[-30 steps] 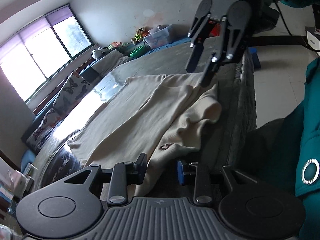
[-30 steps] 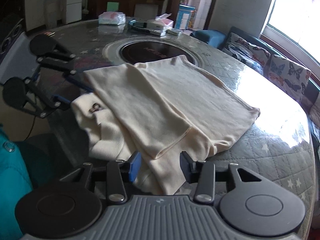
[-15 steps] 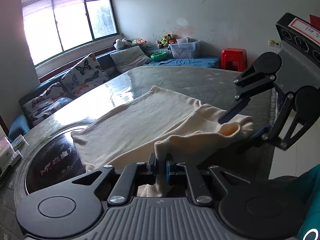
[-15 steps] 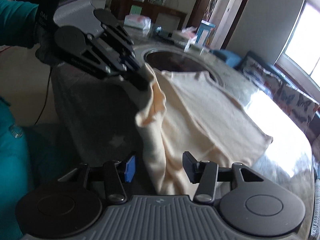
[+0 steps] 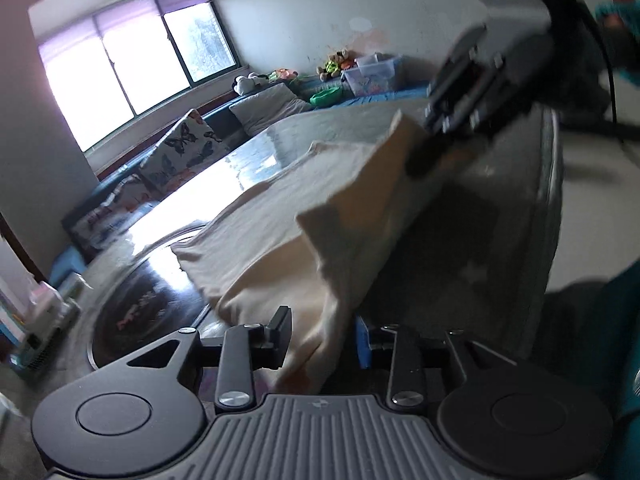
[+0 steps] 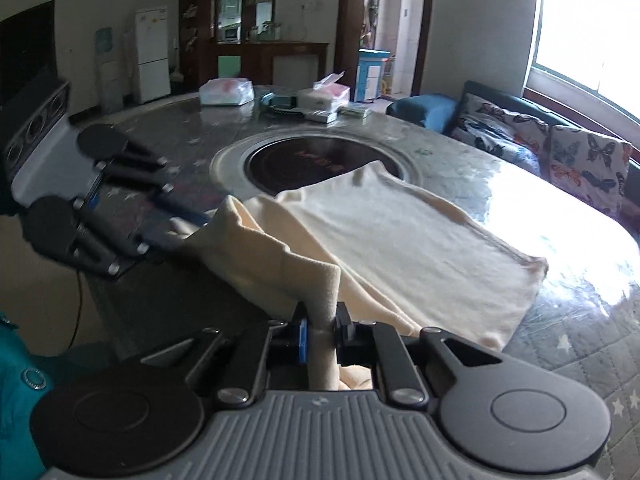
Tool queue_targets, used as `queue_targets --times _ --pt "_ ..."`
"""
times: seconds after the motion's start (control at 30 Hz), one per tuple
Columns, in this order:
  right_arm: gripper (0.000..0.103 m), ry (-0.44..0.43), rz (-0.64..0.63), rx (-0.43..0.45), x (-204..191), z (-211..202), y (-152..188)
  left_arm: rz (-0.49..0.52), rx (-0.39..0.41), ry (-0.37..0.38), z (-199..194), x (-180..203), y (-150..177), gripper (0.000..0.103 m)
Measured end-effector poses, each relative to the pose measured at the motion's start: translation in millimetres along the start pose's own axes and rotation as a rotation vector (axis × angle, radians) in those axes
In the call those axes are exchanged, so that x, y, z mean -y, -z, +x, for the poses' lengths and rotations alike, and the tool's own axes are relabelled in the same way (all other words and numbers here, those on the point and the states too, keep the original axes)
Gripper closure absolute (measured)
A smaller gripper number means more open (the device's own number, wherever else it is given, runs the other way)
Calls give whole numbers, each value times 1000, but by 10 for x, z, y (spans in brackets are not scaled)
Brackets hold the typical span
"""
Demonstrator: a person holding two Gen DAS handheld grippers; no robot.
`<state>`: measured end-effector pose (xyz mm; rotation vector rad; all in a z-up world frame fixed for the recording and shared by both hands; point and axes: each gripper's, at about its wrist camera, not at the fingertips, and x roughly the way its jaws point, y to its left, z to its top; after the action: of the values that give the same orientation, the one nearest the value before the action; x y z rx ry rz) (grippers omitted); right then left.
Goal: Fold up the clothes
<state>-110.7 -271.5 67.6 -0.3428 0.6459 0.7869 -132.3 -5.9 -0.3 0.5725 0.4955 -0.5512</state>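
A cream garment (image 6: 400, 236) lies spread on the round glass-topped table (image 6: 580, 312), with its near edge lifted off the surface. My right gripper (image 6: 322, 330) is shut on a fold of that near edge. My left gripper (image 5: 322, 334) is open, with the cloth (image 5: 304, 240) hanging between its spread fingers. In the right wrist view the left gripper (image 6: 188, 226) sits at the garment's left corner. In the left wrist view the right gripper (image 5: 428, 160) holds the far lifted corner.
A dark round hotplate (image 6: 316, 164) sits in the table's middle, partly under the garment. Tissue packs and boxes (image 6: 320, 98) stand at the table's far side. A sofa with butterfly cushions (image 6: 560, 152) runs under the window. The table edge drops to the floor (image 5: 592, 208).
My left gripper, shut on the cloth half a second ago, has opened. My right gripper, open before, has closed on the garment's near edge, and the lifted edge now stretches between the grippers.
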Motion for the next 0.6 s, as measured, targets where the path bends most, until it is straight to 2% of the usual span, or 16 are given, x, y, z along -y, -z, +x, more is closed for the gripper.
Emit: queue_targets --times 0.03,0.07,0.1,0.33,0.5,0.6 --pt "92 5 9 4 13 -1 -4 1 -4 -8 12 -2 18 76" --pt "92 9 17 8 17 -7 -1 -2 -3 -12 17 -5 29 86" --pt "92 12 20 15 14 -17 2 -7 2 -16 12 -7 35 90" --pt "93 29 20 78 -42 -217 18 -67 93 -32 -331 5 -50 92" --pt "93 11 -19 106 -163 -565 42 -61 112 12 -727 110 -107 92" --pt "93 -12 -36 98 -249 -750 70 -98 119 40 -917 136 -100 92"
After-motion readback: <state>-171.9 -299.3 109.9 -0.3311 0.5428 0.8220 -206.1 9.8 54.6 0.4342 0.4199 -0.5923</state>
